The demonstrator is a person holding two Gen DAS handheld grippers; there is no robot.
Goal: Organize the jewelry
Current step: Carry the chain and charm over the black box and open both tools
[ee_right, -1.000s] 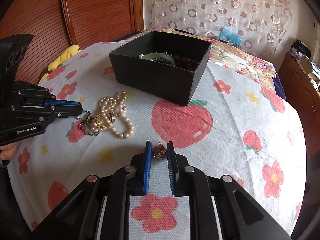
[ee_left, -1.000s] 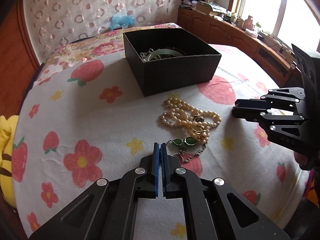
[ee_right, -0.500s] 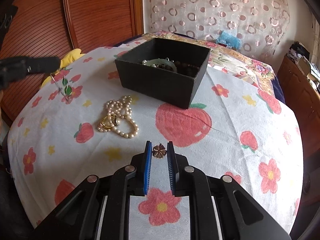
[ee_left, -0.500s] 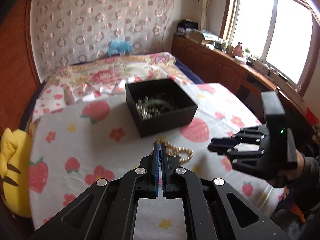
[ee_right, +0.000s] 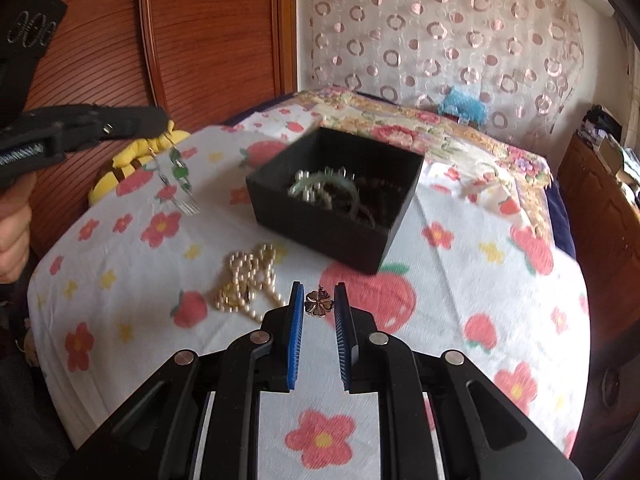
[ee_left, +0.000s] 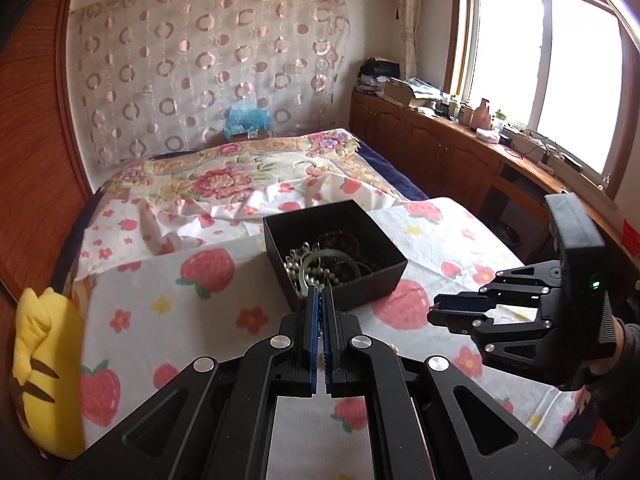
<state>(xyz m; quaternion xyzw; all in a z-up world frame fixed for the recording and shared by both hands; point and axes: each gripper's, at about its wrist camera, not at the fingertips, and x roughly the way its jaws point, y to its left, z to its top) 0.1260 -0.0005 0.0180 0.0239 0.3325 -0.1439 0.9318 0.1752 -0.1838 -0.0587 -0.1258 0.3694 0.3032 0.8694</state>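
Pearl necklace (ee_right: 250,280) lies before the box (ee_right: 334,236) — bangle (ee_right: 320,184) inside it.

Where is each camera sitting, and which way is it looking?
Left wrist view: sits on the left gripper, looking down over its shut jaws at the black cardboard jewelry box, toward the window; the right gripper and a dark sleeve show.
Right wrist view: sits on the right gripper, jaws around a small gold flower brooch, facing the wooden wall; the left gripper dangles a green-stone chain, and a hand shows.
Both share the box and the strawberry-print bedsheet.
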